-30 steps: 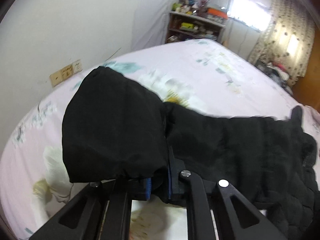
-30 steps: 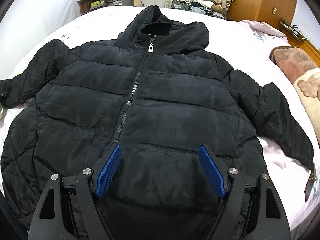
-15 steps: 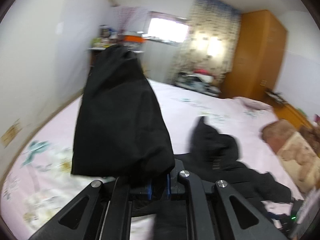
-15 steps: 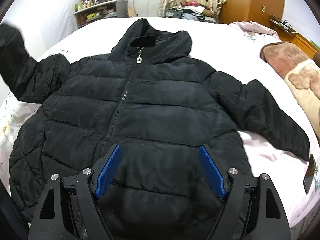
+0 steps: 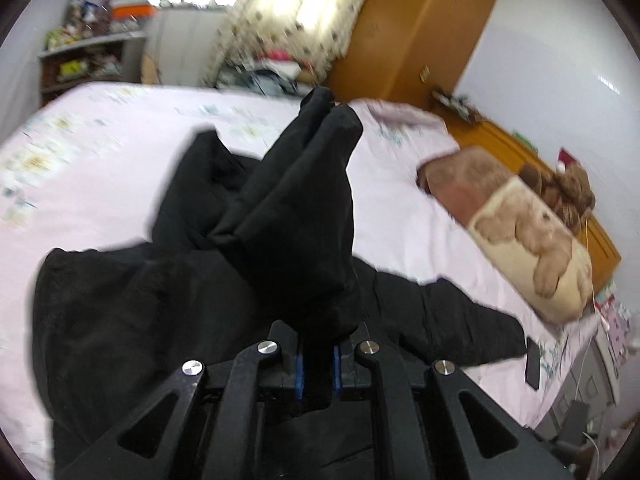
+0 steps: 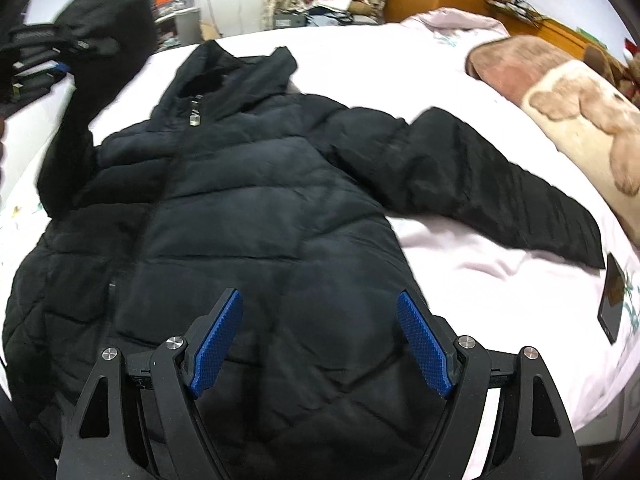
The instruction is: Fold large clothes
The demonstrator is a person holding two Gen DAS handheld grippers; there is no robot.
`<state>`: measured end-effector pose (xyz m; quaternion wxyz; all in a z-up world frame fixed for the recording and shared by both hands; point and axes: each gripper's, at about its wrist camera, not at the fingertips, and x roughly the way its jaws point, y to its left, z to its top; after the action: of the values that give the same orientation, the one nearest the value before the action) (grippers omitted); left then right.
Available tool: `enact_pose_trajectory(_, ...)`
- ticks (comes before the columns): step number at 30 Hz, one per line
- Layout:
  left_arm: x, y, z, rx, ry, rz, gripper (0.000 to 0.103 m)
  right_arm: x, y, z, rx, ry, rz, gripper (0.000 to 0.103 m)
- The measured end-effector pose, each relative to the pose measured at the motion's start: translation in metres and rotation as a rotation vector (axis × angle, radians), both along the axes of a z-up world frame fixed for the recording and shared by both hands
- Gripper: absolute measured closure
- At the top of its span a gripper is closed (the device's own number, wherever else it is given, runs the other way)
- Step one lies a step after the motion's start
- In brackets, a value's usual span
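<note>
The black puffer jacket point(image 6: 256, 208) lies front-up on the pink bed point(image 6: 460, 248). The left gripper point(image 5: 317, 364) pinches its sleeve point(image 5: 296, 208), raised above the jacket; the right gripper point(image 6: 320, 344) hovers over the hem, fingers spread

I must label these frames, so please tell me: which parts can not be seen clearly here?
- Left wrist view: the sleeve held in the left tongs covers the jacket's front.
- Right wrist view: the jacket hem is hidden behind the open right tongs.
- Right wrist view: the flat dark object near the bed edge is too small to identify.
</note>
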<state>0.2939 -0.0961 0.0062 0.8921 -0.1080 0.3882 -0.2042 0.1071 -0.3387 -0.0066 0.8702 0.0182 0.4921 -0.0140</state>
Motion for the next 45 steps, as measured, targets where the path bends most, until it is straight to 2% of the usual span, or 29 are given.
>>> enact_pose_trajectory(3, 0.006, -0.021, -0.029, 0.007, 0.061, -0.034, 0.092, 0.001, -0.011, -0.008, 0.007, 0.017, -0.024, 0.024)
enact_pose_trajectory(5, 0.010, -0.024, -0.041, -0.002, 0.101, -0.049, 0.086, 0.002, -0.015, -0.012, 0.008, 0.023, -0.031, 0.024)
enact_pose_trajectory(7, 0.016, -0.034, -0.053, -0.018, 0.157, -0.063, 0.073, 0.004, -0.016, -0.013, 0.007, 0.027, -0.034, 0.024)
enact_pose_trajectory(9, 0.014, -0.028, -0.053, -0.057, 0.198, -0.080, 0.050, 0.007, -0.015, -0.011, 0.008, 0.019, -0.032, 0.024)
enact_pose_trajectory(11, 0.008, -0.021, -0.044, -0.093, 0.190, -0.093, 0.034, 0.010, -0.014, -0.006, 0.019, 0.002, -0.029, 0.024)
enact_pose_trajectory(12, 0.003, -0.015, -0.035, -0.117, 0.170, -0.105, 0.028, 0.012, -0.012, -0.002, 0.026, -0.011, -0.028, 0.024)
enact_pose_trajectory(14, -0.006, 0.000, -0.018, -0.145, 0.131, -0.127, 0.025, 0.019, -0.007, 0.007, 0.033, -0.040, -0.021, 0.024)
enact_pose_trajectory(18, -0.026, 0.054, 0.015, -0.119, 0.010, -0.090, 0.025, 0.036, 0.006, 0.021, 0.041, -0.088, 0.007, 0.024)
enact_pose_trajectory(20, -0.030, 0.086, 0.020, -0.047, -0.042, -0.018, 0.025, 0.047, 0.015, 0.027, 0.034, -0.109, 0.027, 0.024)
enact_pose_trajectory(21, -0.029, 0.104, 0.018, 0.024, -0.059, 0.043, 0.026, 0.053, 0.019, 0.028, 0.034, -0.114, 0.038, 0.024)
enact_pose_trajectory(22, -0.027, 0.117, 0.014, 0.081, -0.056, 0.089, 0.026, 0.061, 0.025, 0.028, 0.037, -0.122, 0.050, 0.024)
enact_pose_trajectory(23, -0.022, 0.130, 0.006, 0.125, -0.041, 0.129, 0.031, 0.070, 0.029, 0.026, 0.044, -0.128, 0.063, 0.025)
enact_pose_trajectory(24, -0.018, 0.146, -0.004, 0.155, -0.019, 0.169, 0.043, 0.084, 0.034, 0.022, 0.048, -0.126, 0.078, 0.029)
enact_pose_trajectory(26, -0.010, 0.170, -0.025, 0.185, 0.043, 0.232, 0.055, 0.109, 0.042, 0.011, 0.035, -0.110, 0.097, 0.048)
enact_pose_trajectory(28, -0.005, 0.190, -0.049, 0.201, 0.095, 0.292, 0.062, 0.138, 0.047, -0.008, 0.035, -0.071, 0.101, 0.052)
enact_pose_trajectory(29, -0.005, 0.193, -0.059, 0.204, 0.107, 0.306, 0.062, 0.144, 0.047, -0.015, 0.035, -0.056, 0.098, 0.056)
enact_pose_trajectory(32, -0.010, 0.197, -0.086, 0.200, 0.117, 0.329, 0.062, 0.176, 0.043, -0.045, 0.047, 0.011, 0.081, 0.057)
enact_pose_trajectory(36, -0.014, 0.190, -0.098, 0.222, 0.088, 0.327, 0.062, 0.187, 0.041, -0.075, 0.054, 0.033, 0.094, 0.057)
enact_pose_trajectory(41, -0.019, 0.189, -0.093, 0.231, 0.084, 0.326, 0.062, 0.186, 0.041, -0.075, 0.057, 0.023, 0.089, 0.057)
enact_pose_trajectory(45, -0.041, 0.191, -0.065, 0.214, 0.036, 0.305, 0.062, 0.160, 0.033, -0.039, 0.080, -0.026, 0.066, 0.057)
